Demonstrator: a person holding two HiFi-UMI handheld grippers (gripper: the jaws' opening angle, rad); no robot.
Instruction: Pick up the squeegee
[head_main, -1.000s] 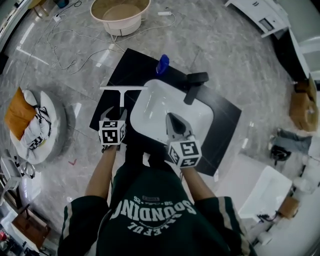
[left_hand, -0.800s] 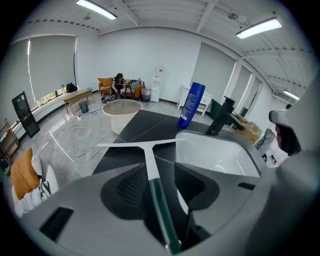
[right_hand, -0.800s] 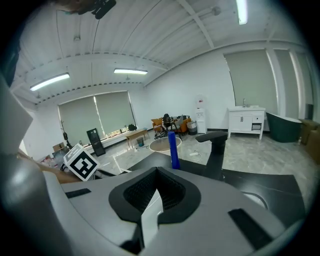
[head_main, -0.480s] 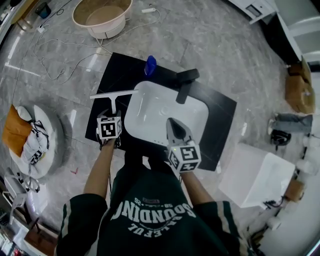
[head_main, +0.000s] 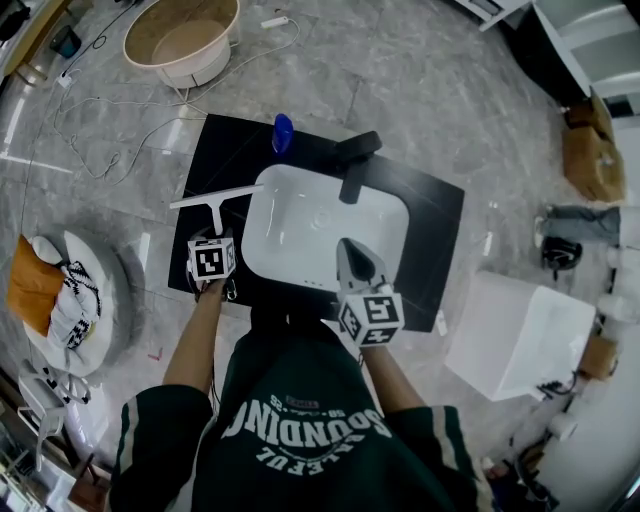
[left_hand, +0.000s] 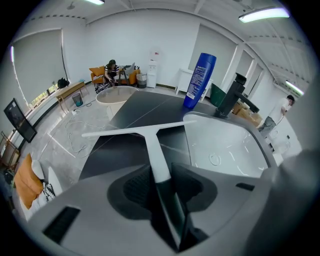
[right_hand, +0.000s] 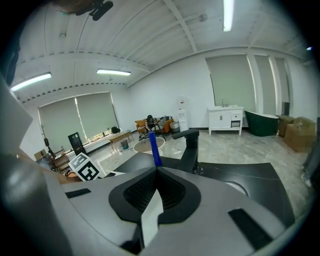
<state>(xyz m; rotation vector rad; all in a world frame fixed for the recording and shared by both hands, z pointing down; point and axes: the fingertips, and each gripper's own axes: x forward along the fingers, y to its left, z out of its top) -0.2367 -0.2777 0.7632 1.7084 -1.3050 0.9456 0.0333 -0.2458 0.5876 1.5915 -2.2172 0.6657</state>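
A white T-shaped squeegee (head_main: 213, 201) lies flat on the black countertop (head_main: 432, 240), left of the white sink (head_main: 300, 215). My left gripper (head_main: 212, 238) points steeply down over its handle. In the left gripper view the handle (left_hand: 152, 145) runs between the jaws of the left gripper (left_hand: 160, 169), which are closing around it, with a thin dark gap still beside it. The blade (left_hand: 132, 131) lies crosswise ahead. My right gripper (head_main: 355, 262) hovers over the sink's near edge. In its own view the right gripper (right_hand: 156, 171) is shut and empty.
A blue bottle (head_main: 283, 133) and a black faucet (head_main: 352, 160) stand behind the sink. On the floor are a beige tub (head_main: 180, 40), loose cables (head_main: 100, 130), a white box (head_main: 520, 335) at right and a cushioned seat (head_main: 50, 290) at left.
My left gripper has come down over the squeegee's handle and its jaws have narrowed. The right gripper has drifted a little over the sink's front edge.
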